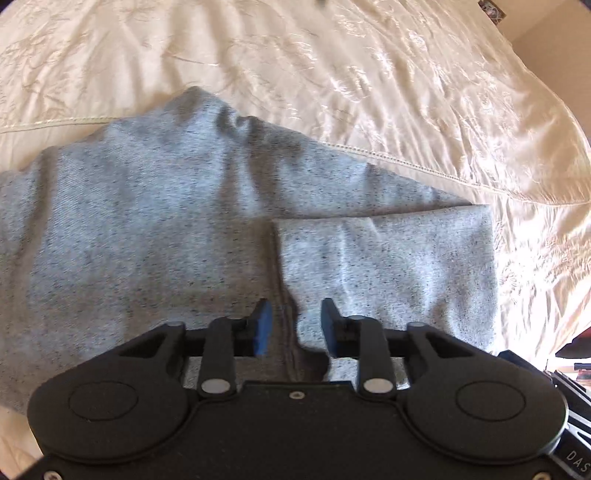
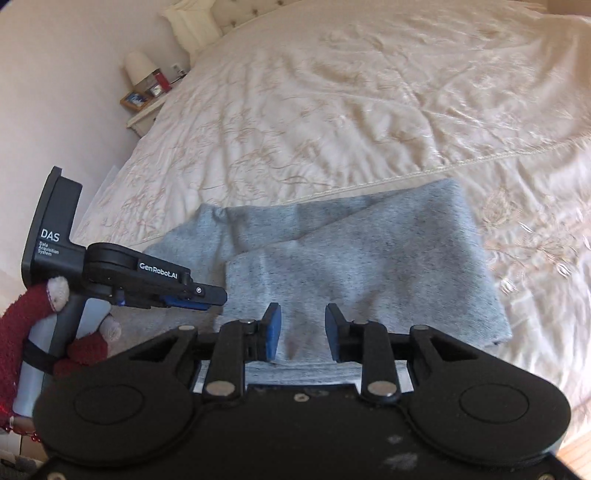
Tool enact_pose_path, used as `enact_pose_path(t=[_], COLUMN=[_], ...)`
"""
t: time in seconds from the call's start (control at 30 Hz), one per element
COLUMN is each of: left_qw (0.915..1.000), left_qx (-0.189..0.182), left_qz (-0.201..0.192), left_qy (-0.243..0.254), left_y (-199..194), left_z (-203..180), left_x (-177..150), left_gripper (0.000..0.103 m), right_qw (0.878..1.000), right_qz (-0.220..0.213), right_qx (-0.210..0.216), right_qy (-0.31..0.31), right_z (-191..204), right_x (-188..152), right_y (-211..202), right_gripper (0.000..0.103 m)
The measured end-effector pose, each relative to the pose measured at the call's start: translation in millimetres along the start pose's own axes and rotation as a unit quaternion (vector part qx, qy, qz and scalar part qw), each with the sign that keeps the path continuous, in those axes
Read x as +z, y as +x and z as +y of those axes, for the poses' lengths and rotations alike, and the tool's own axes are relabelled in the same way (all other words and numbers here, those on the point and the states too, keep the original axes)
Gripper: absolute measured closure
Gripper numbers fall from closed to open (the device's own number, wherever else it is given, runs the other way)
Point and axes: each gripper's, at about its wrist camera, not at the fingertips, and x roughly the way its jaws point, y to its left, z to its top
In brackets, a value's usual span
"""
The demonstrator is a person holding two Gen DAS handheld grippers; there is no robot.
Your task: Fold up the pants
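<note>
Grey heathered pants (image 1: 147,229) lie folded on a cream bedspread (image 1: 369,74). A folded-over layer (image 1: 388,266) lies on top at the right, its edge running down the middle. My left gripper (image 1: 295,328) is open and empty, hovering just above that edge. In the right wrist view the pants (image 2: 369,258) lie as a folded bundle. My right gripper (image 2: 303,330) is open and empty above the near edge of the bundle. The left gripper (image 2: 207,297) shows from the side at the bundle's left end, held by a hand in a red sleeve.
The cream embroidered bedspread (image 2: 332,110) covers the whole bed. A nightstand (image 2: 147,103) with a lamp and a picture frame stands at the far left by the wall. A pillow (image 2: 192,26) lies at the head. The bed's edge drops off at the near right.
</note>
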Motion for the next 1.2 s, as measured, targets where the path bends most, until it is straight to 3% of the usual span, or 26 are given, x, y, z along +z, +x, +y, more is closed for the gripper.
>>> enact_pose_path(t=[0.17,0.3,0.33,0.37,0.4,0.47,0.53,0.6,0.73,0.87,1.03,1.13,1.2], left_qw=[0.999,0.9986,0.9985,0.9991,0.9992,0.998,0.9961,0.9949,0.9953,0.9951,0.9945,0.9908,0.9906], left_qx=[0.011,0.008,0.008,0.014,0.026,0.043,0.048,0.05,0.054,0.06,0.072,0.112,0.112], left_qz=[0.042,0.051,0.051,0.034,0.012,-0.024,-0.037,-0.025,-0.008,-0.008,-0.011,-0.033,-0.056], left_qy=[0.002,0.015,0.018,0.023,0.027,0.039,0.064,0.084,0.08,0.078,0.075,0.068,0.055], left_y=[33.5,43.4,43.9,40.5,34.0,20.0,12.0,12.9,24.9,26.1,10.7,-11.2,-25.8], left_z=[-7.5,-12.7,-15.9,-19.8,-24.4,-31.2,-36.8,-36.8,-27.4,-20.0,-9.9,-5.5,-6.9], left_x=[-3.0,-7.2,-6.0,-4.7,-2.8,-0.3,0.1,0.1,-3.9,-8.4,-10.6,-13.6,-14.5], left_gripper=[0.049,0.039,0.04,0.068,0.087,0.092,0.092,0.092,0.088,0.077,0.075,0.081,0.082], right_qw=[0.997,0.993,0.993,0.992,0.991,0.99,0.99,0.99,0.987,0.979,0.969,0.975,0.98], right_qz=[-0.006,0.001,0.002,0.005,0.009,0.01,0.009,0.008,0.015,0.03,0.019,-0.011,-0.026], right_qx=[-0.043,-0.075,-0.084,-0.092,-0.103,-0.112,-0.114,-0.116,-0.127,-0.154,-0.189,-0.179,-0.168], right_qy=[0.062,0.086,0.086,0.086,0.086,0.085,0.084,0.082,0.092,0.128,0.155,0.127,0.099], right_z=[-30.4,-49.0,-52.1,-55.4,-57.7,-62.1,-64.1,-66.3,-77.4,-98.6,-109.6,-99.5,-91.4], right_x=[-20.3,-36.7,-39.0,-41.0,-41.3,-41.1,-37.3,-29.7,-17.0,-14.2,-18.1,-13.6,-5.7], right_y=[-12.3,-17.2,-15.7,-13.4,-10.3,-5.2,0.2,9.6,32.4,50.0,33.5,11.8,7.8], right_gripper=[0.073,0.074,0.074,0.074,0.076,0.08,0.087,0.088,0.09,0.09,0.091,0.091,0.091])
